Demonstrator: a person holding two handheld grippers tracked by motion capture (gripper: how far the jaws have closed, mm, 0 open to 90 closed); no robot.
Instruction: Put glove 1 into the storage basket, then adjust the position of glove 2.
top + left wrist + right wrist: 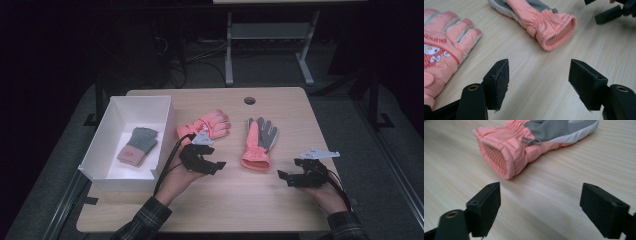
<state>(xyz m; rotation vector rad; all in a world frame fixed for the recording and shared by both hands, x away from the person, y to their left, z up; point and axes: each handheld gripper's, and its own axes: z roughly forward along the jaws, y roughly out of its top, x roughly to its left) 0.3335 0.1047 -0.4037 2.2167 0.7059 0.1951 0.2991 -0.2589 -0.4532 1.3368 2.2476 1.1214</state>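
Two pink ski gloves lie on the wooden table. The left glove lies back up and shows a cartoon print. The right glove lies grey palm up, its ribbed cuff towards me. My left gripper hovers low over bare wood just in front of the left glove, open, with nothing between its pads. My right gripper sits to the right of the second glove's cuff, pointing at it, open and empty. It also appears far off in the left gripper view.
A white open box stands at the table's left edge with a grey and pink knit glove inside. A round cable hole sits near the far edge. Beyond the table stand a desk frame and cables on a dark floor.
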